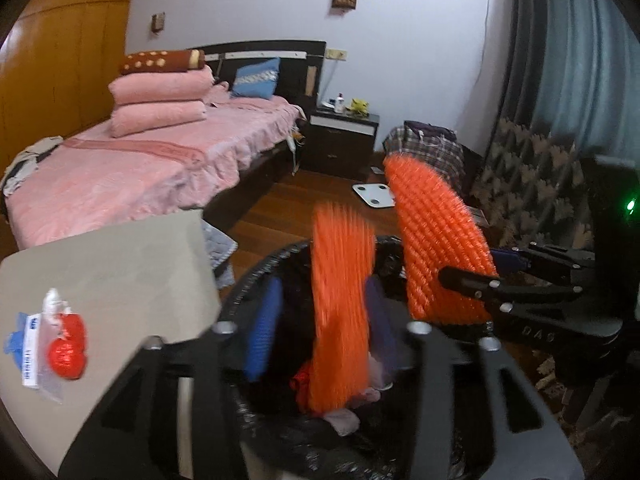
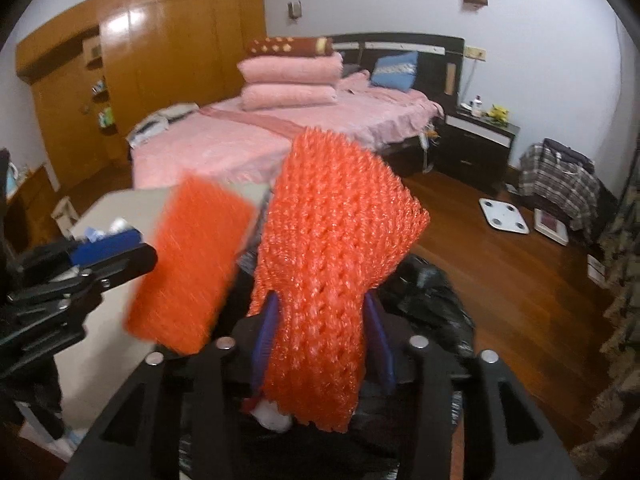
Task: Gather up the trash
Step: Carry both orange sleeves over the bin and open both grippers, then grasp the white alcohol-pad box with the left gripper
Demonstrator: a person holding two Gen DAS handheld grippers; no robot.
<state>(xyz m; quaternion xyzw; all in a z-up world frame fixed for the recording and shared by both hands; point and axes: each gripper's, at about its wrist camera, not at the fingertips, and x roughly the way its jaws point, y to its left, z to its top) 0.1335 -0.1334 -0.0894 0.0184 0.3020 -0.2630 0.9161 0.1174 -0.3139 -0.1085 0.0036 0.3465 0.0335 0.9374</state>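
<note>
Two orange foam nets are over a black-lined trash bin [image 1: 256, 280]. My left gripper [image 1: 322, 316] has its blue pads spread apart; a blurred orange net [image 1: 340, 308] hangs between them, not touching either pad. It also shows in the right wrist view [image 2: 192, 264], beside the left gripper's fingertips [image 2: 108, 244]. My right gripper [image 2: 320, 320] is shut on the second orange net [image 2: 328, 248], held upright over the bin [image 2: 432, 292]; it shows too in the left wrist view [image 1: 436, 240]. More trash lies in the bin.
A grey table [image 1: 120, 264] on the left carries a red net ball with plastic wrappers [image 1: 64, 344]. Beyond are a pink bed [image 1: 160, 160], a dark nightstand [image 1: 344, 140], a white scale [image 1: 374, 194] on the wood floor and a patterned sofa [image 1: 532, 188].
</note>
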